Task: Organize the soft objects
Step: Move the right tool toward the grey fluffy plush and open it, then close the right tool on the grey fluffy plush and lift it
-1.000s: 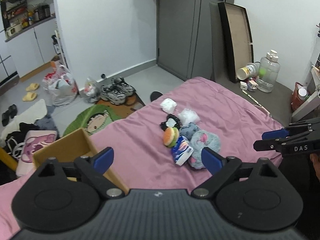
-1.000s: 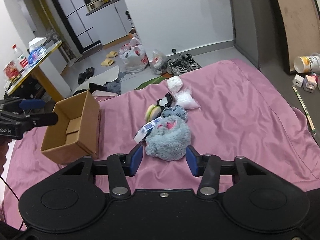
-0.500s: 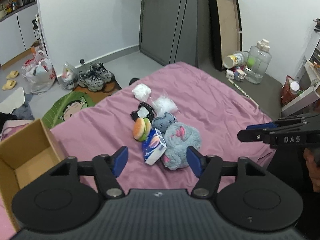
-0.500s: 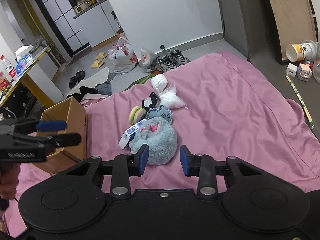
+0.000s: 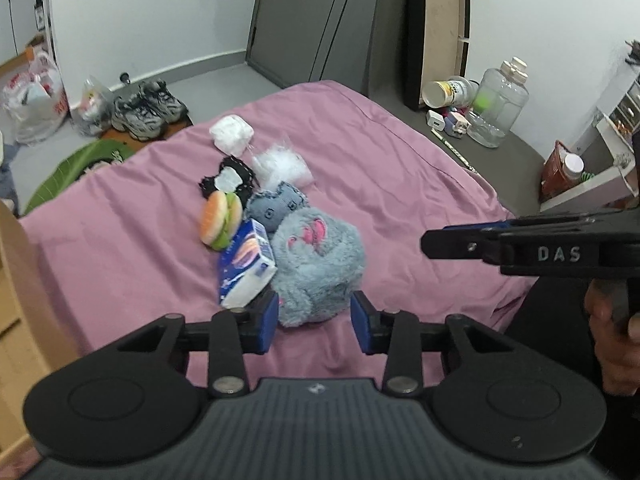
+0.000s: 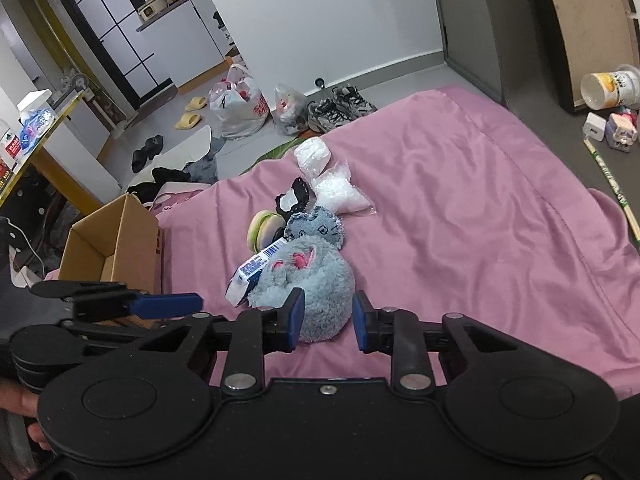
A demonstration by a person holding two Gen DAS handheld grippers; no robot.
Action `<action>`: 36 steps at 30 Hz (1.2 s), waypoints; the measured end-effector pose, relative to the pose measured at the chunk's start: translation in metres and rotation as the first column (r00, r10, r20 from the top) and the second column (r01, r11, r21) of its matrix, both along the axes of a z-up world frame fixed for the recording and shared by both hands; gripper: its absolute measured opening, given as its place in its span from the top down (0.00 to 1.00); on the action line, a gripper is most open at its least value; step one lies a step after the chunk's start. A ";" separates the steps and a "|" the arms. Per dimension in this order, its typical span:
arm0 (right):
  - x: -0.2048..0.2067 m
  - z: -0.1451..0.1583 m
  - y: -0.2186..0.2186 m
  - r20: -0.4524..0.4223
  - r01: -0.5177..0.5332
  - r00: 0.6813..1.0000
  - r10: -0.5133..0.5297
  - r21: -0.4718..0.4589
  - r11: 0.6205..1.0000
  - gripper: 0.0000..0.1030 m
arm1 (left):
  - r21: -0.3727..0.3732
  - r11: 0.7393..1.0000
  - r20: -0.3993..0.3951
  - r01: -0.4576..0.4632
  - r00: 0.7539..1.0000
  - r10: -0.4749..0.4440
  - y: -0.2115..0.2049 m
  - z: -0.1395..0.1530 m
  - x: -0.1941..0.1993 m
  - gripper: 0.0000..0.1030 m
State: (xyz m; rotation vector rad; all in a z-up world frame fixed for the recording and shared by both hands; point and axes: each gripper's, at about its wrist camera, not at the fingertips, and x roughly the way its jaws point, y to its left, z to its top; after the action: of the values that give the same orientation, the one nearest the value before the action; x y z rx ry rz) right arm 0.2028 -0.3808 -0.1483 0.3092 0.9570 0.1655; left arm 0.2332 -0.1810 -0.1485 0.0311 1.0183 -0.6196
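A pile of soft things lies on the pink bed (image 5: 400,168): a fluffy grey plush (image 5: 320,260) (image 6: 312,280), a tissue pack (image 5: 246,268) (image 6: 256,270), a burger toy (image 5: 220,218) (image 6: 262,230), a denim cat pouch (image 5: 276,206), a black-and-white item (image 5: 228,178), a clear bag of white filling (image 5: 284,164) and a white bundle (image 5: 232,134). My left gripper (image 5: 314,322) is open just short of the plush, empty. My right gripper (image 6: 327,320) is open, its fingers either side of the plush's near edge.
An open cardboard box (image 6: 116,244) stands on the bed left of the pile. Beyond the bed are sneakers (image 6: 340,106), plastic bags (image 6: 240,104) and slippers on the floor. A large bottle (image 5: 500,104) and a paper cup (image 5: 448,92) stand on the dark floor at right.
Both grippers have moved forward and down towards the grey plush. Both jaws have narrowed but stay open. The box has slid out to the left edge of the left wrist view.
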 end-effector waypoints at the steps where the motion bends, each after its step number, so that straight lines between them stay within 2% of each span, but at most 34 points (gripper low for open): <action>1: 0.003 -0.003 0.001 -0.007 0.001 1.000 -0.001 0.003 1.000 0.78 | -0.011 1.000 -0.015 -0.005 1.000 0.005 0.000 -0.004 0.003 0.66; 3: 0.010 -0.007 0.004 -0.018 0.003 1.000 -0.003 0.008 1.000 0.78 | -0.014 1.000 -0.036 -0.016 0.999 0.015 -0.002 -0.012 0.007 0.71; 5: 0.016 -0.011 0.005 -0.034 0.008 0.999 -0.008 0.014 1.000 0.78 | -0.025 0.999 -0.059 -0.027 0.998 0.026 -0.002 -0.019 0.011 0.73; 14: 0.037 -0.025 0.016 -0.085 0.016 0.996 -0.016 0.003 1.000 0.77 | -0.038 0.987 -0.130 -0.154 0.980 0.148 0.000 -0.041 0.039 0.72; 17: 0.044 -0.030 0.017 -0.097 0.023 0.995 -0.024 -0.008 1.000 0.77 | -0.063 0.980 -0.144 -0.188 0.974 0.177 -0.001 -0.045 0.046 0.69; 21: 0.050 -0.038 0.016 -0.115 0.037 0.993 -0.038 -0.015 0.999 0.77 | -0.049 0.975 -0.142 -0.218 0.968 0.209 -0.002 -0.048 0.056 0.66; 24: 0.053 -0.042 0.014 -0.130 0.050 0.990 -0.049 0.001 0.999 0.76 | -0.081 0.966 -0.168 -0.245 0.959 0.229 0.000 -0.050 0.063 0.62; 31: 0.061 -0.053 0.012 -0.172 0.067 0.983 -0.061 0.029 0.997 0.74 | -0.039 0.973 -0.172 -0.227 0.961 0.218 -0.011 -0.060 0.071 0.61; 32: 0.061 -0.054 0.010 -0.184 0.071 0.981 -0.062 0.047 0.996 0.75 | -0.043 0.972 -0.185 -0.229 0.958 0.218 -0.011 -0.063 0.071 0.62; 33: 0.062 -0.055 0.009 -0.194 0.073 0.979 -0.059 0.065 0.995 0.78 | -0.058 0.971 -0.209 -0.231 0.954 0.215 -0.009 -0.064 0.072 0.69; 34: 0.061 -0.055 0.010 -0.194 0.072 0.979 -0.056 0.078 0.994 0.83 | -0.077 0.970 -0.232 -0.231 0.950 0.208 -0.008 -0.065 0.072 0.72; 36: 0.057 -0.051 0.012 -0.176 0.066 0.983 -0.053 0.071 0.995 0.86 | -0.062 0.973 -0.223 -0.224 0.953 0.205 -0.011 -0.061 0.070 0.75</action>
State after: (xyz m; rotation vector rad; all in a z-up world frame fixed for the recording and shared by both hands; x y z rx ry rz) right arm 0.2602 -0.3684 -0.1988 0.4282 1.1143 0.1221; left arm 0.3036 -0.1918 -0.2099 -0.2256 1.1849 -0.4739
